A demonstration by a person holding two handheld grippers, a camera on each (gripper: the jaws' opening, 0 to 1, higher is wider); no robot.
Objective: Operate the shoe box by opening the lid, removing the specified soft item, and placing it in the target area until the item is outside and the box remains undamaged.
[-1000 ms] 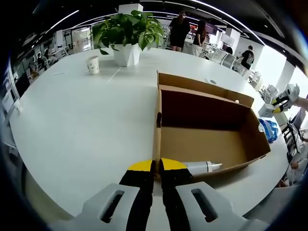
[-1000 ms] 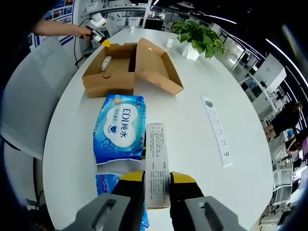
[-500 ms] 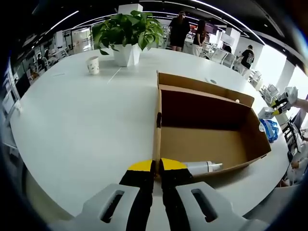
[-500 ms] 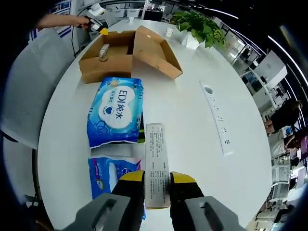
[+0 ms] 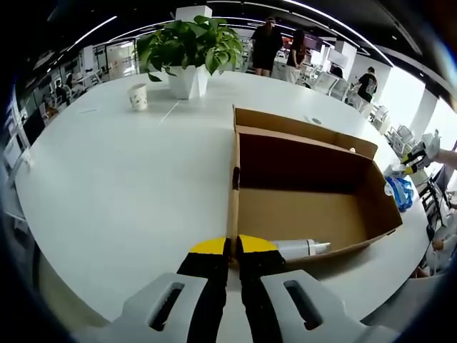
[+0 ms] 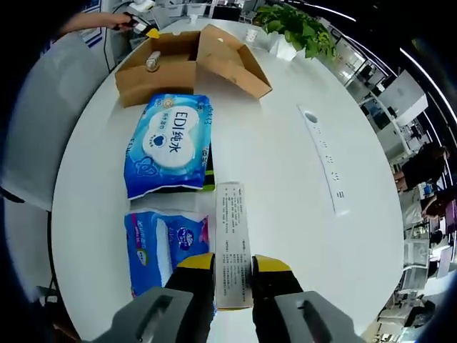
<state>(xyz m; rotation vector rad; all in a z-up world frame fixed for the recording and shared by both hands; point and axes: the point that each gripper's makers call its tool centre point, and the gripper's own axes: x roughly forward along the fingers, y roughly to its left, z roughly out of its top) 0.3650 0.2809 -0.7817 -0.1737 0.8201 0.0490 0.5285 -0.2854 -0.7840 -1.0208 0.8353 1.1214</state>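
With the left gripper [image 5: 233, 246] clamped on the near wall of the open brown cardboard shoe box [image 5: 307, 193] and the right gripper [image 6: 233, 263] pinching a long white printed box [image 6: 233, 239] beside the blue soft wipes pack [image 6: 169, 145] lying outside on the round white table [image 6: 285, 143], a hard left tug risks tearing cardboard.

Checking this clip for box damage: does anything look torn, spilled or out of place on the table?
Nothing stands out. The shoe box sits open and untorn, its rim pinched by the left gripper, with a white bottle lying inside. Two blue wipe packs lie flat on the table. The right gripper holds a printed strip.
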